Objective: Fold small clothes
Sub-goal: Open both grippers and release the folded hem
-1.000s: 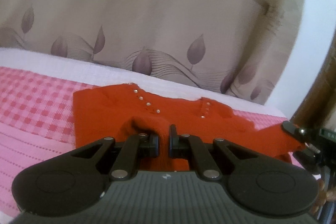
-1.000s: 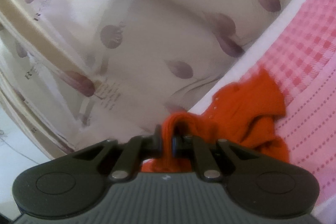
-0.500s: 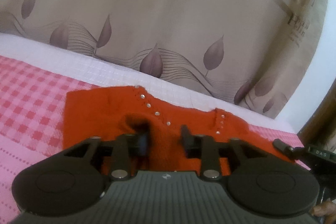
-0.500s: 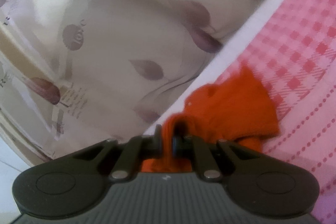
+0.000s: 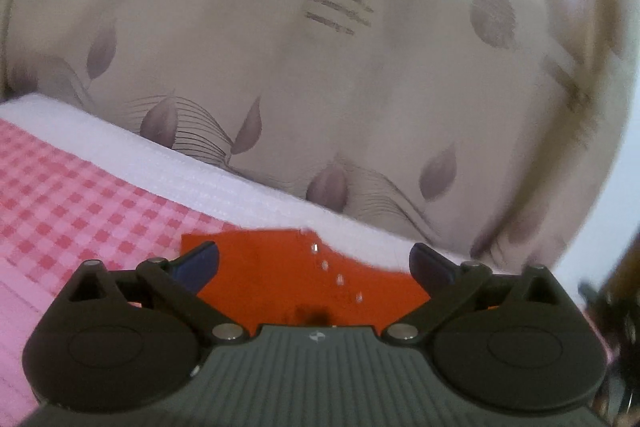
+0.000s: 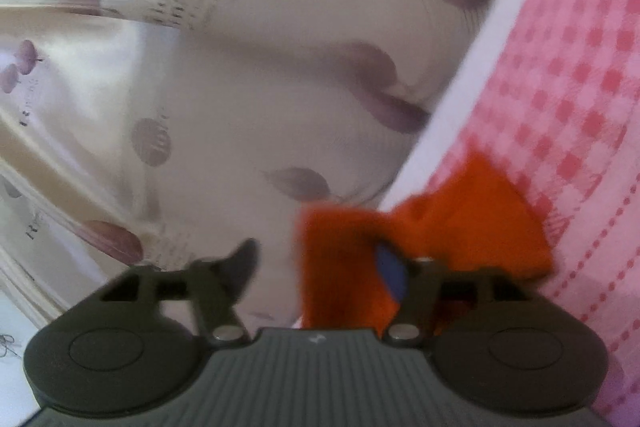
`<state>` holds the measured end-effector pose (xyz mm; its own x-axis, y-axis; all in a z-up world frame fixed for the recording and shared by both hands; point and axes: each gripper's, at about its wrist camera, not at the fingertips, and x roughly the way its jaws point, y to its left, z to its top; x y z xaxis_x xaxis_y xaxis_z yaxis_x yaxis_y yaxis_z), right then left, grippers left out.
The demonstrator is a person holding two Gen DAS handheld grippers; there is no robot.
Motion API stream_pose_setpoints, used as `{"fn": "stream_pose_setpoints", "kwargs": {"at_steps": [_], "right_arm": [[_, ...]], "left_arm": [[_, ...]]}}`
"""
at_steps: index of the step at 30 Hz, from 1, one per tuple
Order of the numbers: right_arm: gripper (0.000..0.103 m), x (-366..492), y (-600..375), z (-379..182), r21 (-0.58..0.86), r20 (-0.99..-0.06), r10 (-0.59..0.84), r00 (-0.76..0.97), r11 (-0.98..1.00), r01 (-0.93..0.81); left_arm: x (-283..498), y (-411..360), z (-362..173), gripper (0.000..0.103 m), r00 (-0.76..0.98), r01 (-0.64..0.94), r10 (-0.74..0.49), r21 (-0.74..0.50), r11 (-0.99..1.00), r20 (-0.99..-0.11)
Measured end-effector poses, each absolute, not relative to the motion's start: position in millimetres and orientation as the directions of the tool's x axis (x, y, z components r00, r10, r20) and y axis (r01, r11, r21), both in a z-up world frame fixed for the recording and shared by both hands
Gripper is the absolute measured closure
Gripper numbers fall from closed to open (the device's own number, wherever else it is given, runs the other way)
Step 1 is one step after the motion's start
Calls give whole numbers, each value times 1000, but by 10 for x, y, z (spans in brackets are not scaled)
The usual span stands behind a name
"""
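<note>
Now mid-fold | orange top (image 5: 276,279) lies on the pink checked bed (image 5: 80,195) by the curtain (image 5: 240,67), fold laid, more folds likely left | left tongs (image 5: 314,265) just opened wide, nothing pinched | right tongs (image 6: 320,267) just opened, cloth (image 6: 340,267) loose between the jaws, touching one pad.

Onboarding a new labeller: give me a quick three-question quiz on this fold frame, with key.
1. True or false: the left gripper is clamped on the orange top.
2. The top lies on: A) a checked pink cover, B) bare wood, C) a blue towel.
3. What shiny detail marks the neckline in the left wrist view?

Key: 1 false; both grippers have just been opening, and orange cloth hangs loose between the right gripper pads. 2 A. 3 A row of small studs.
</note>
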<state>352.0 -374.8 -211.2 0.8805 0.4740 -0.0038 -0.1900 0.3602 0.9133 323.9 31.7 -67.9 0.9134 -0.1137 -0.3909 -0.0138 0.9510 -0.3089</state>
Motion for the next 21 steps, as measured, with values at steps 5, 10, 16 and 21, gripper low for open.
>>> {"fn": "stream_pose_setpoints", "kwargs": {"at_steps": [5,10,16,21], "right_arm": [[30,3301,-3814,-1987,869,0,498,867,429,-246],[30,3097,-3522,-1946,718,-90,525,846,623,-310],[30,2983,-3392,-2058,680,-117,501,857,669,-299],[29,2977,-3439,-2106,695,-118,488,865,662,-279]], "left_arm": [[2862,280,-671,8,839,163,-277,-270,949,-468],[2888,61,-849,8,689,291,-447,-348,891,-570],[3503,-114,-1022,7,607,291,-498,-409,865,-620],[3774,143,-807,5,814,110,-303,-380,918,-497]]}}
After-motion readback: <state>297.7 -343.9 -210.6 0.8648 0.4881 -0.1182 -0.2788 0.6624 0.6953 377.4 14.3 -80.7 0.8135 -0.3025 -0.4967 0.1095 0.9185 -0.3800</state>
